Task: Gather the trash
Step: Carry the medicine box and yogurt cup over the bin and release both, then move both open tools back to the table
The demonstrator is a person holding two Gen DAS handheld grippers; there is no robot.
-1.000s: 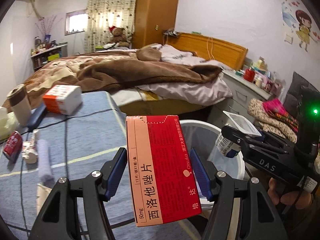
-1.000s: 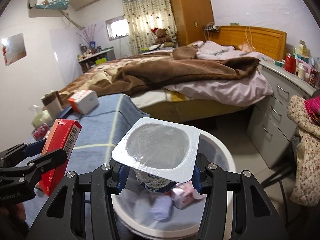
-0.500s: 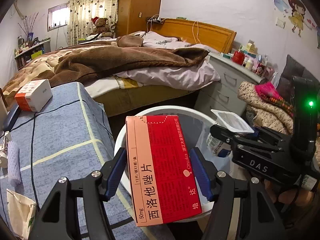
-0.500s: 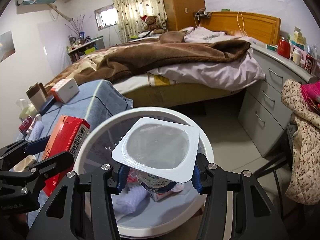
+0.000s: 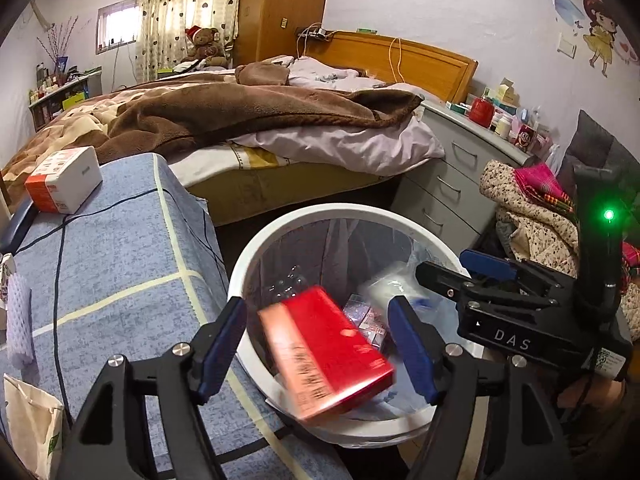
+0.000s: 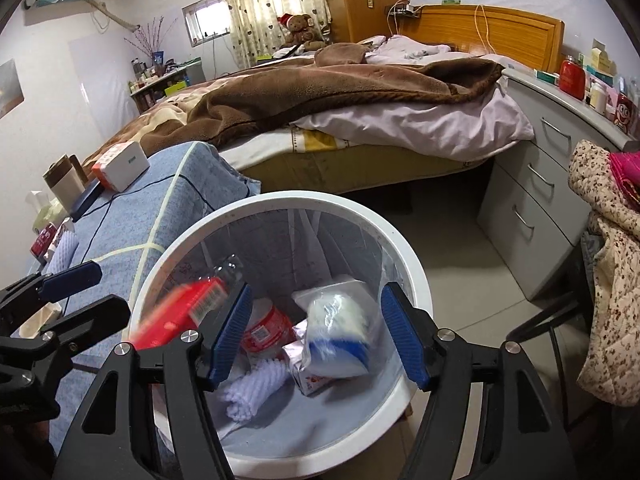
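A white round trash bin (image 5: pixel 280 236) (image 6: pixel 404 248) lined with a clear bag stands on the floor beside the blue-covered table. My left gripper (image 5: pixel 318 344) is open above it, and a red medicine box (image 5: pixel 324 348) (image 6: pixel 176 312) is falling, blurred, between its jaws into the bin. My right gripper (image 6: pixel 316 336) is open over the bin, and a white yogurt cup (image 6: pixel 336 332) is dropping below it. The right gripper also shows in the left wrist view (image 5: pixel 456 272). Several pieces of trash lie in the bin's bottom.
The blue checked table (image 5: pixel 120 264) holds a white and orange box (image 5: pixel 64 184), a cable, a white foam sleeve (image 5: pixel 18 320) and a paper bag (image 5: pixel 32 420). A bed (image 6: pixel 340 92) stands behind, grey drawers (image 6: pixel 536 184) to the right, and a chair with clothes (image 6: pixel 608 264).
Both grippers have opened over the bin. The red box has left the left gripper and the yogurt cup has left the right gripper; both are falling into the bin.
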